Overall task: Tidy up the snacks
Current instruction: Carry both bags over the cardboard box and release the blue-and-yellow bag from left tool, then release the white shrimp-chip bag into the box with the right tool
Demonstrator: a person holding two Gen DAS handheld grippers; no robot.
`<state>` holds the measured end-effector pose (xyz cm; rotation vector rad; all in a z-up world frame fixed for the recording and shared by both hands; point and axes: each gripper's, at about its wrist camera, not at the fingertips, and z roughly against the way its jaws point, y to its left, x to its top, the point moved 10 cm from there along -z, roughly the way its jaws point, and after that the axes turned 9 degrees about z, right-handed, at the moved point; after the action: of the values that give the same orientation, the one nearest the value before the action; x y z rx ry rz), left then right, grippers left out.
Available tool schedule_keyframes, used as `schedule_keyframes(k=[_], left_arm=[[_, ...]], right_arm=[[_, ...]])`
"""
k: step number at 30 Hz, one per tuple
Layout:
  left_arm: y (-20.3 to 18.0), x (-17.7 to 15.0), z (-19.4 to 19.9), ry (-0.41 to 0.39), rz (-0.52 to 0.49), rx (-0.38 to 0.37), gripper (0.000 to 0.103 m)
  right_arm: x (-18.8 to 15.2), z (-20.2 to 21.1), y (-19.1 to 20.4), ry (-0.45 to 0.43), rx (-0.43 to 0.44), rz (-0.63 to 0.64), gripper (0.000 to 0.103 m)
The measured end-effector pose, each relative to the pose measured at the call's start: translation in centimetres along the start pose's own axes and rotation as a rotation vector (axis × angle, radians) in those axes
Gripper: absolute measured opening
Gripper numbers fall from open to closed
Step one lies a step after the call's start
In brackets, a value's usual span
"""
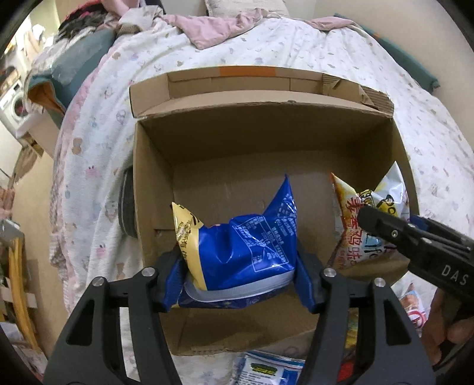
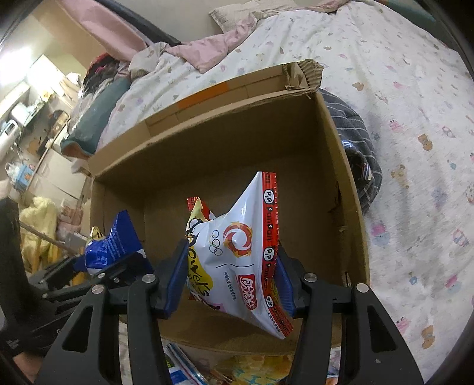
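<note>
**Two snack bags held over one cardboard box**

Two tongs, one bag each. The left tongs (image 1: pixel 237 284) clamp a crumpled blue and yellow bag (image 1: pixel 246 240); the right tongs (image 2: pixel 226 284) pinch a white bag with a red edge (image 2: pixel 237 254). Both bags hang inside the open cardboard box (image 2: pixel 340 165), above its bare floor. More packets (image 1: pixel 266 367) lie before its near wall. The box sits on a bed (image 1: pixel 311 44) with a rumpled pink quilt (image 1: pixel 213 29) beyond.

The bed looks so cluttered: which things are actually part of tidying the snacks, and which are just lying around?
Part of the job:
- blue snack bag, clamped in the left hand-held gripper
- white snack bag, clamped in the right hand-held gripper
- cardboard box, open
- loose snack packets in front of the box

Just lying about:
- pink blanket
- striped cloth
- patterned bedsheet
</note>
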<state>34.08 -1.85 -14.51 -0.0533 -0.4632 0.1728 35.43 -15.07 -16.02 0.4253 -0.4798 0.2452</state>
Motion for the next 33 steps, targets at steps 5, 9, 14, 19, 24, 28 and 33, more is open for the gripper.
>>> schedule_keyframes(k=[5,9,14,19,24,28,33], left_arm=[[-0.3,-0.1,0.4,-0.004,0.005,-0.027,0.073],[-0.3,-0.2,0.5,-0.011,-0.013,-0.009,0.076],[-0.6,-0.2,0.7,-0.006,-0.017,-0.037,0.076],[0.1,0.0,0.5,-0.007,0.024,-0.028,0.076],[0.3,0.3,1.0,-0.033,0.031,-0.019,0.078],[0.2,0.7,1.8,-0.078,0.02,-0.013,0.093],[0.3,1.4,2.5,-0.136,0.017,-0.024,0.103]], right_arm=[[-0.2,-0.1,-0.5,0.012,-0.01,-0.003,0.055],[-0.2,0.0,-0.7,0.013,-0.047,0.027,0.057],[-0.3,0.0,-0.9,0.018,-0.048,0.019,0.057],[-0.3,0.0,-0.9,0.017,-0.046,0.02,0.058],[-0.2,0.0,-0.9,0.013,-0.053,0.023,0.058],[0.3,0.3,-1.0,-0.006,-0.043,0.004,0.059],[0.7,0.6,-1.2,-0.016,-0.029,-0.013,0.078]])
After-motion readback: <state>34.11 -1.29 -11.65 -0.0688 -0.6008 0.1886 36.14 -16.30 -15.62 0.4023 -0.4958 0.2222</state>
